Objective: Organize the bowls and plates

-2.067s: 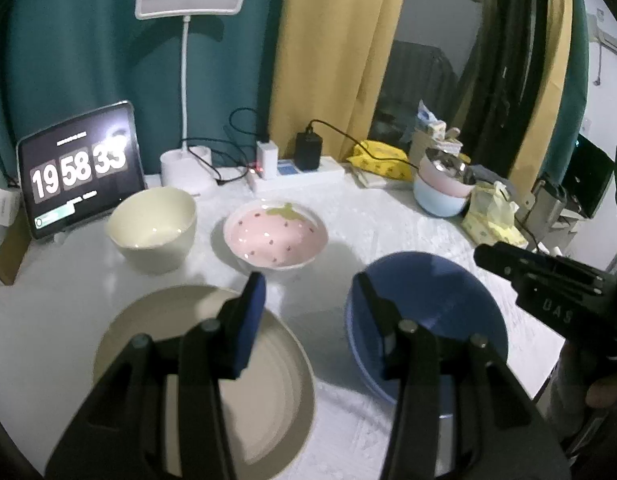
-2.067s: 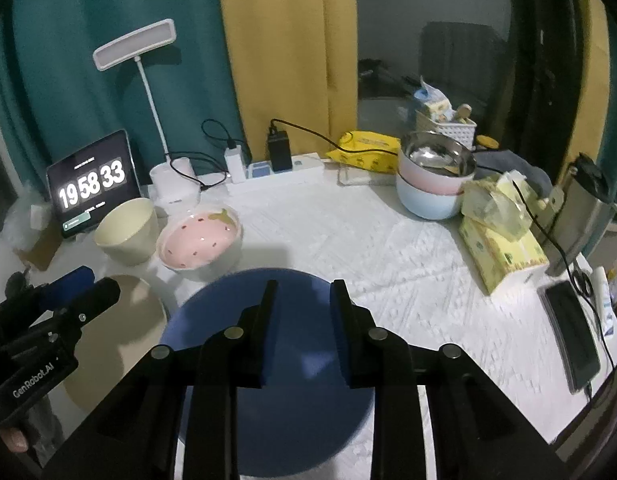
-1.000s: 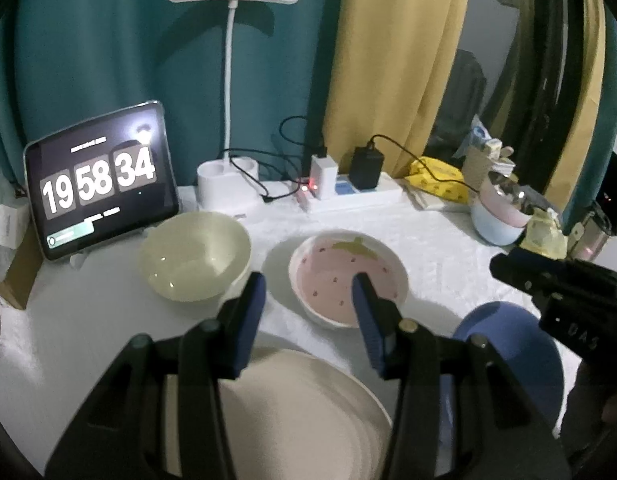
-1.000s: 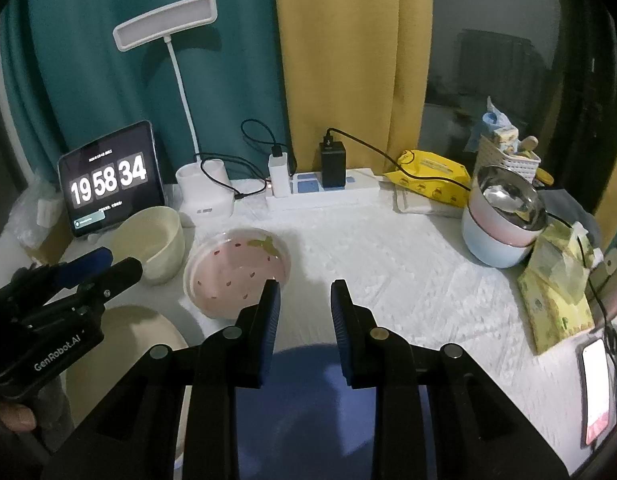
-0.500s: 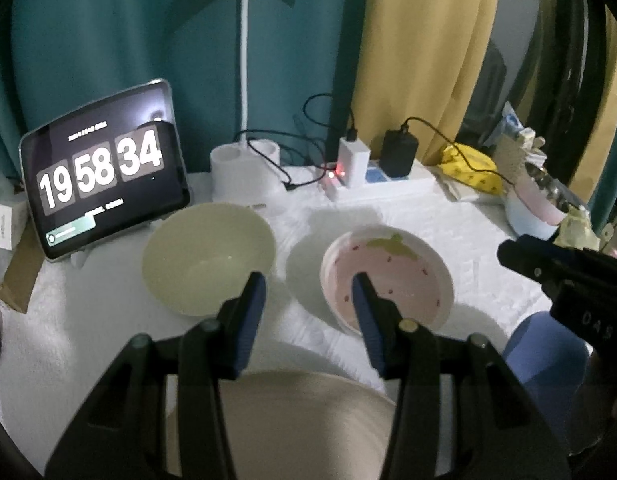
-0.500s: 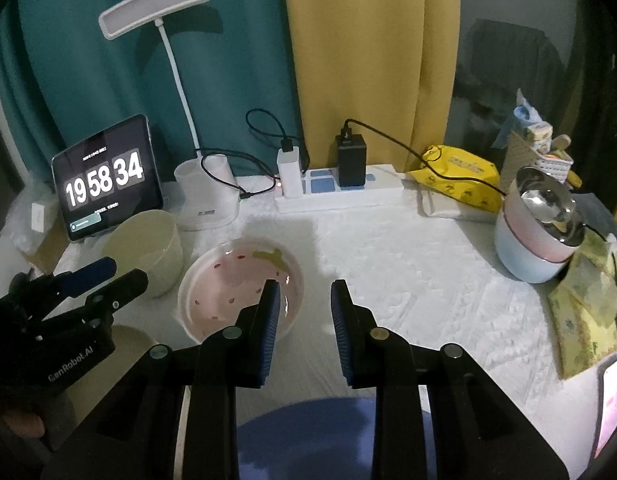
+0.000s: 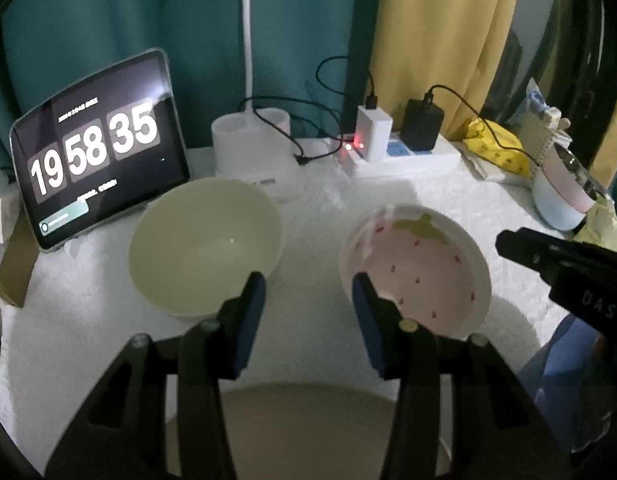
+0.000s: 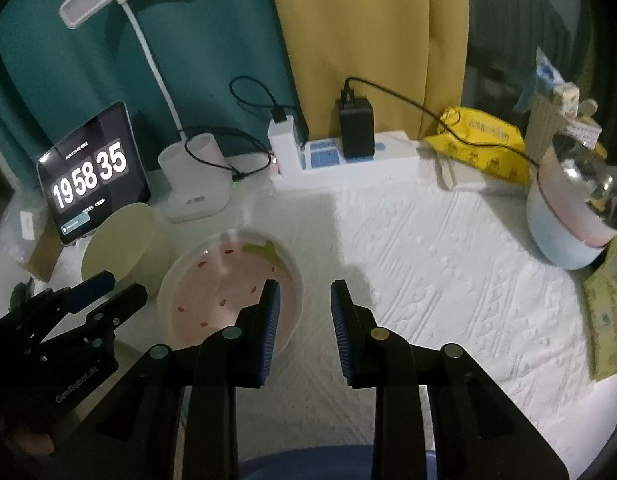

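Note:
A cream bowl (image 7: 206,246) and a pink strawberry-patterned bowl (image 7: 418,270) stand side by side on the white cloth. My left gripper (image 7: 308,300) hangs open over the gap between them, nothing between its fingers. Below it lies a beige plate (image 7: 308,432). A blue plate (image 7: 564,356) peeks in at the right. In the right wrist view my right gripper (image 8: 302,312) is open and empty, its left finger over the right rim of the pink bowl (image 8: 228,288). The blue plate (image 8: 332,462) lies beneath it and the cream bowl (image 8: 120,248) stands further left.
At the back stand a tablet clock (image 7: 96,164), a white lamp base (image 7: 254,152) and a power strip with chargers (image 8: 340,160). Stacked bowls (image 8: 572,216), a yellow packet (image 8: 480,140) and tissue packs sit right. The left gripper body (image 8: 56,332) shows at the lower left.
Both grippers have moved forward and down toward the two bowls, which now look larger. The blue and beige plates have slid toward the bottom edges. The clock went from 34 to 35.

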`<control>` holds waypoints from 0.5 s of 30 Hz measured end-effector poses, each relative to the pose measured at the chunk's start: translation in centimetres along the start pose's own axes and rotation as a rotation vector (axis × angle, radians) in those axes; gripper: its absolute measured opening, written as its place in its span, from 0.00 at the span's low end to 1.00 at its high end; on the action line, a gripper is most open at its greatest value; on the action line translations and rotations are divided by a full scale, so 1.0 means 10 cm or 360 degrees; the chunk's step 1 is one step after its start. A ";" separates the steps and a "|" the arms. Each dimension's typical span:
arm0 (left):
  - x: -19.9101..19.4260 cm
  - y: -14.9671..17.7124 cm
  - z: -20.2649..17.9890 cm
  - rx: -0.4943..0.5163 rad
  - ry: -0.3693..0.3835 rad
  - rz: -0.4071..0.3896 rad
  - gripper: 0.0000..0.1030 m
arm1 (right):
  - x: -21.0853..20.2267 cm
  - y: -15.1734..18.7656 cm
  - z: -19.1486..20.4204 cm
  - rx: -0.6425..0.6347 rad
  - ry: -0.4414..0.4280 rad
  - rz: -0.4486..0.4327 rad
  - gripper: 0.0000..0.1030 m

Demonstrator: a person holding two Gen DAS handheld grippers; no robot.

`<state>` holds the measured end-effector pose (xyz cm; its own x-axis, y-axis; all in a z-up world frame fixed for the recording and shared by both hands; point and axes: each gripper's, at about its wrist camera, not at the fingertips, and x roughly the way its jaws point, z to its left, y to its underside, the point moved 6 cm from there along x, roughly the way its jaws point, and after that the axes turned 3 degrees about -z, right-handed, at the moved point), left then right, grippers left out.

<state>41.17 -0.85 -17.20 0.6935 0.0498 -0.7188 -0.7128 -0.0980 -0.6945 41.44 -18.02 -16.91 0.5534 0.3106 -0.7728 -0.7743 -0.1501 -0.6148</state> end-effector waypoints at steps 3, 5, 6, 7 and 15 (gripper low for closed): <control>0.05 0.02 -0.02 0.0033 -0.0005 0.0020 0.45 | 0.07 0.02 0.00 0.0019 -0.0016 0.0044 0.33; 0.08 0.03 -0.03 0.0035 -0.0004 0.0039 0.45 | 0.10 0.03 0.01 0.0015 -0.0026 0.0067 0.33; 0.08 0.04 -0.04 0.0038 -0.0007 0.0044 0.45 | 0.11 0.04 0.02 0.0012 -0.0029 0.0078 0.33; 0.07 0.03 -0.04 0.0042 -0.0018 0.0044 0.45 | 0.12 0.04 0.02 0.0010 -0.0031 0.0083 0.33; -0.03 0.00 0.10 0.0052 -0.0122 -0.0005 0.45 | 0.19 0.09 0.07 -0.0027 -0.0042 0.0146 0.33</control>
<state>40.84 0.10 -17.04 0.6865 0.1262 -0.7161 -0.7145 -0.0655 -0.6966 41.54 -16.91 -18.82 0.4720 0.3196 -0.8217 -0.8159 -0.1947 -0.5444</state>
